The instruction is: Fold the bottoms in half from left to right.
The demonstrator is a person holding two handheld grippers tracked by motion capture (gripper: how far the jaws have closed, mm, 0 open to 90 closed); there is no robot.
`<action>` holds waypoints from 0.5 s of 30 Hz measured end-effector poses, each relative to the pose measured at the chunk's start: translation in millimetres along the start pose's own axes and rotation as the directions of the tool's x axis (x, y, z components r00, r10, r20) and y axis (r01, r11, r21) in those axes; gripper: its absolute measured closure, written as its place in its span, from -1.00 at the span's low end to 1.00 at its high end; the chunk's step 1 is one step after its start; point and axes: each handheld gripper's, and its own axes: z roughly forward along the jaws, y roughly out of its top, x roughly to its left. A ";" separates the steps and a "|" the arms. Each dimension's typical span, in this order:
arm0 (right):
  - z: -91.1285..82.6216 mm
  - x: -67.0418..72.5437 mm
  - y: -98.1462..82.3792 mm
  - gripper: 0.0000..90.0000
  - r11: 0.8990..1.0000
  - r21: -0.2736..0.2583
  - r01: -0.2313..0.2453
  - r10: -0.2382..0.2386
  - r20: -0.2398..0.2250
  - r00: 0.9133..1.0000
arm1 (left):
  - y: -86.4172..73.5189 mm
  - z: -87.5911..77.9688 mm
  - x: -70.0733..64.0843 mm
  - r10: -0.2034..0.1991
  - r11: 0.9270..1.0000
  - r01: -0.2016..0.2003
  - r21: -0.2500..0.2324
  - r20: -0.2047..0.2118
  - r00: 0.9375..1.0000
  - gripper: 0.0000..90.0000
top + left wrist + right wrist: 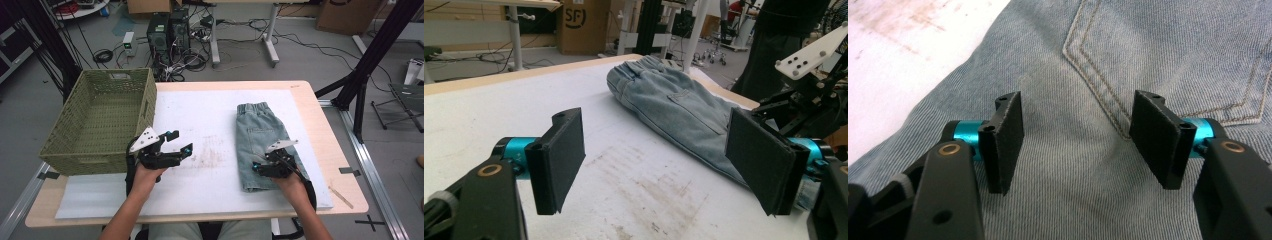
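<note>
The right claw (263, 165) sits low over the near end of the denim shorts (262, 142), its jaws partly apart with bare cloth between them. In the right gripper view the two black pads (1007, 135) straddle a stretch of fabric just below the stitched corner of a back pocket (1168, 60); whether the tips already touch the cloth cannot be told, but nothing is pinched yet. The shorts lie flat on the white-covered table (200, 120), their long axis running away from the person, waistband at the far end and leg hems toward the near edge. So the cloth lies straight under this claw, and a grip here would likely take the hem end.

The left claw (179, 142) hangs wide open and empty above bare table, well apart from the shorts, which lie off to its right. Just beside it on the other side stands the woven basket (100, 120). The right hand is clearly the nearer one.
</note>
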 end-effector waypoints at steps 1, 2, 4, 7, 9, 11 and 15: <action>-2.3 -0.9 0.1 -0.15 1.000 0.011 -0.018 0.018 -0.015 1.000 | -0.1 0.1 -0.1 0.001 1.000 -0.001 0.001 0.000 1.000 -0.47; -5.9 -1.2 -0.8 -0.15 1.000 -0.011 -0.027 0.026 -0.026 0.999 | -0.1 0.2 -0.1 0.000 1.000 0.000 0.000 -0.001 1.000 -0.47; -11.7 0.7 -3.6 -0.15 0.998 -0.049 -0.038 0.035 -0.050 0.998 | -0.5 1.1 -0.3 -0.006 1.000 0.006 -0.002 -0.002 1.000 -0.47; -7.3 7.2 -7.8 -0.20 1.000 -0.020 -0.003 0.002 -0.054 0.999 | -1.2 2.3 -0.3 -0.002 1.000 0.002 0.004 -0.001 1.000 -0.47; -3.7 9.1 -10.5 -0.20 1.000 -0.012 0.012 -0.012 -0.036 0.999 | -1.1 2.5 -0.6 -0.001 1.000 0.001 0.004 0.000 1.000 -0.47; -5.5 9.2 -10.7 -0.20 1.000 -0.012 0.010 -0.010 -0.039 0.999 | -1.1 2.3 -0.5 -0.004 1.000 0.004 0.003 0.000 1.000 -0.47; -17.5 13.1 -14.4 -0.18 0.998 -0.067 0.000 -0.005 -0.082 0.997 | -1.5 3.0 0.0 -0.010 1.000 0.010 0.003 -0.002 1.000 -0.47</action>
